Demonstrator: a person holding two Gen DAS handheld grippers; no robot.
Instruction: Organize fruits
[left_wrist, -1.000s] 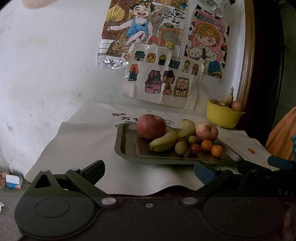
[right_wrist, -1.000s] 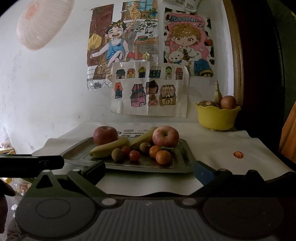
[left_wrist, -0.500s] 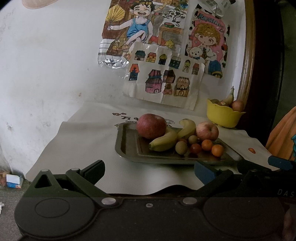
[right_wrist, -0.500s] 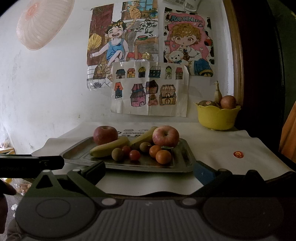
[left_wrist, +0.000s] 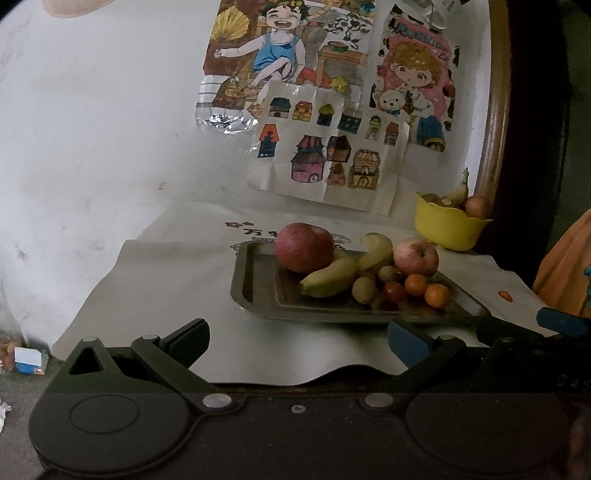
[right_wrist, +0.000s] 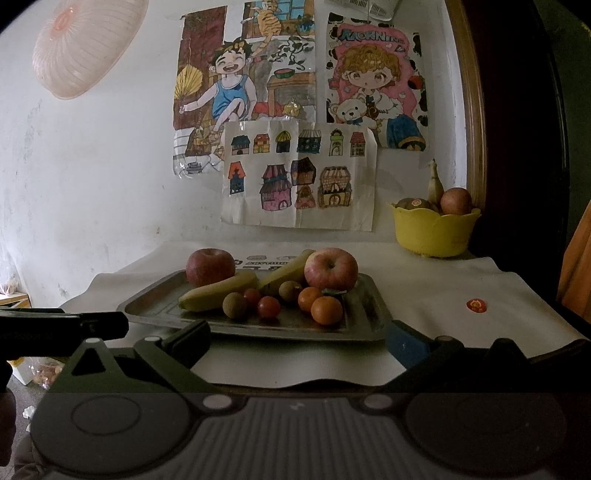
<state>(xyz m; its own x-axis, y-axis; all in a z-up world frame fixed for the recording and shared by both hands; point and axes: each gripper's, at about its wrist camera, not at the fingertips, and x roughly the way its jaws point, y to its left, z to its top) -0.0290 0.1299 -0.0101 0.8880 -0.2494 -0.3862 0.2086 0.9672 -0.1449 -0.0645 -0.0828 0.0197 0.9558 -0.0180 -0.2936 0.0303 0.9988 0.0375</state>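
Fruits are heaped on the metal tray (right_wrist: 369, 317) in the middle of the cloth-covered surface (right_wrist: 461, 295), and from where I stand almost all the sorting looks yet to be done. On the tray I can count a dark red apple (right_wrist: 209, 266) at the far left, a paler apple (right_wrist: 331, 268) to the right, two bananas (right_wrist: 218, 291) lying between them, a couple of small brownish fruits (right_wrist: 234, 305), two cherry tomatoes (right_wrist: 269, 307) and two oranges (right_wrist: 326, 310) at the front, all touching or just beside one another with no order to them.

Off at the back right, against the wall, a yellow bowl (right_wrist: 434, 232) holds a few pieces: a reddish round fruit, a stickered brownish one, and what seems to be a banana tip poking up. I'd guess that bowl is one destination, so a small part of the job may be done, but I can't be sure of that.

Neither tool is holding anything. The left gripper (left_wrist: 297, 334) hangs short of the tray's near edge with its jaws spread wide and empty. The right gripper (right_wrist: 297, 336) is likewise at the near edge, jaws apart, with the tray framed between them. The left one's black arm shows at the left edge of the right view.

What remains, to my eye, is picking up and placing nearly every fruit on the tray.
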